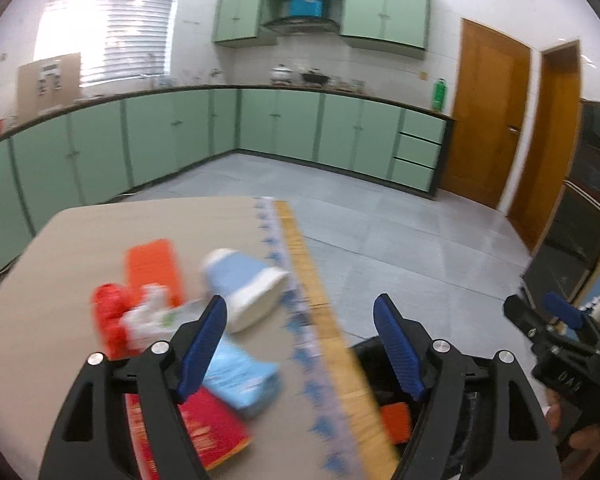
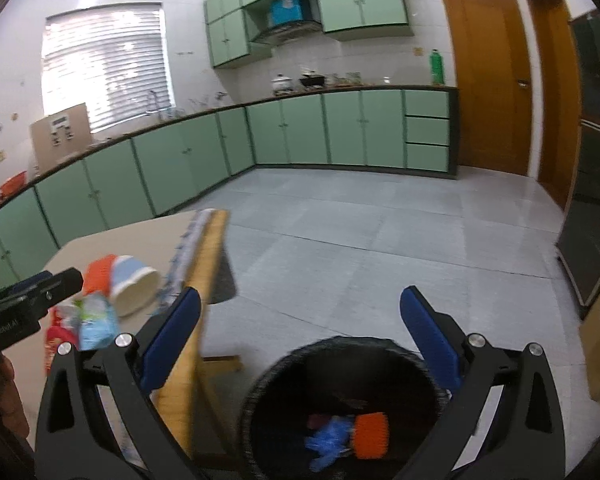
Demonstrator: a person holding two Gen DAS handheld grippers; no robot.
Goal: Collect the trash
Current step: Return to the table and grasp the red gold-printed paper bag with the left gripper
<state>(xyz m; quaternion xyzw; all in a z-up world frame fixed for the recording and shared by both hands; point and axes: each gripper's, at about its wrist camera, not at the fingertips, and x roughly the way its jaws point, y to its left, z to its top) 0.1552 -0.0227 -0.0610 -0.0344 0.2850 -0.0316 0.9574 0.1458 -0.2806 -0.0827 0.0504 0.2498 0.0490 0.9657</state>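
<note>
Trash lies on the beige table (image 1: 80, 240): an orange pack (image 1: 152, 268), a blue-and-white paper tub (image 1: 244, 288) on its side, a red bag (image 1: 108, 320), a white wrapper (image 1: 148, 320), a light blue pack (image 1: 240, 376) and a red box (image 1: 212, 428). My left gripper (image 1: 300, 308) hangs open over the table's right edge, nothing between its fingers. My right gripper (image 2: 300, 300) stands wide open and empty above the black bin (image 2: 260, 384). In the bin lie an orange pack (image 2: 372, 434) and crumpled blue plastic (image 2: 328, 440).
The bin stands on the grey tiled floor (image 2: 380, 240) just right of the table's wooden edge (image 2: 208, 248). Green cabinets (image 2: 180, 160) line the far walls. Brown doors (image 2: 488, 80) are at the right. The right gripper's body (image 1: 556, 320) shows beside the left one.
</note>
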